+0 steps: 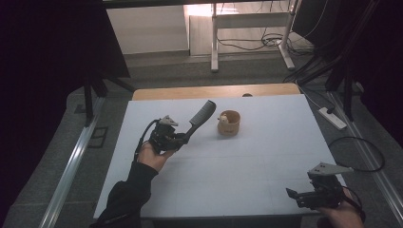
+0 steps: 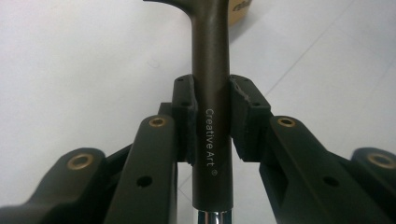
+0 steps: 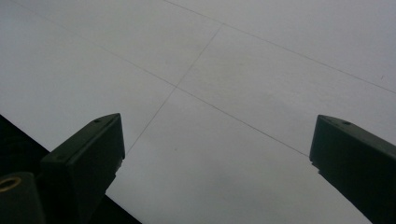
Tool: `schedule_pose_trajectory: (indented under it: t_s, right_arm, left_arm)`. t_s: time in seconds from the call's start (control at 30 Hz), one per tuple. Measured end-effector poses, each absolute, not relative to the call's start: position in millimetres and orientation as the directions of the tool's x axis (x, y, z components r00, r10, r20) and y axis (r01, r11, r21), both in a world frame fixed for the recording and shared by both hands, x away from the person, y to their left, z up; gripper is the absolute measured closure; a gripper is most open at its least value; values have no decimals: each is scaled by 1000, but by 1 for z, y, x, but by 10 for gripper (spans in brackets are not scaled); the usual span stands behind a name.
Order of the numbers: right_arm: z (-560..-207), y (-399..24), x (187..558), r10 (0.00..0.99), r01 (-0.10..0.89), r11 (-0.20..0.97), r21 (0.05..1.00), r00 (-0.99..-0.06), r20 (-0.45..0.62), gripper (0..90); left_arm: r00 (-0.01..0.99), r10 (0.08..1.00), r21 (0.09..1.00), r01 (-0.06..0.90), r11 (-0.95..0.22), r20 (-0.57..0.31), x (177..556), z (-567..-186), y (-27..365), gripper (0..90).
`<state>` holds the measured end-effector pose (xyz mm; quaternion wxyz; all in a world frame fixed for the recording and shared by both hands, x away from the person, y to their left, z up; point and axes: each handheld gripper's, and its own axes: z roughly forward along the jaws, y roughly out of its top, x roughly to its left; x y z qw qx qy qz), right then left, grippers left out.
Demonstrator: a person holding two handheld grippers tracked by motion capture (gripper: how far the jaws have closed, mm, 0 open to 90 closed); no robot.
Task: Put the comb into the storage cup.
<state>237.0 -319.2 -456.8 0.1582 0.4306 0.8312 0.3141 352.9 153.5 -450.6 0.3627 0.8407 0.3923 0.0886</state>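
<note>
We see the left gripper (image 1: pixel 182 138) clamped on the handle of a dark plastic comb (image 1: pixel 201 115); its long axis runs away from us toward the small round wooden cup (image 1: pixel 229 123) (just beside the comb's toothed end). The right gripper (image 1: pixel 295 194) hangs with jaws spread and empty at the white table's (image 1: pixel 247 161) near right corner, well apart; the left is plainly nearer.

Two hands, two grippers over the table (image 1: pixel 266 156).
Left gripper (image 1: pixel 182 138) (sleeved forearm behind it) is clamped on a comb (image 2: pixel 211 93) mid-table; right gripper (image 1: pixel 293 194) gapes near the table's near right corner.
</note>
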Motion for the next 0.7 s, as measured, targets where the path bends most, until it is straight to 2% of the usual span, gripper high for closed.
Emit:
schedule_pose_trajectory:
  t_s: [0.7]
  right_arm:
    - [-455,-320,236,802,602,435,670,-597,15,20]
  left_arm:
    - [706,688,728,559,-397,-166,311,-446,155,720]
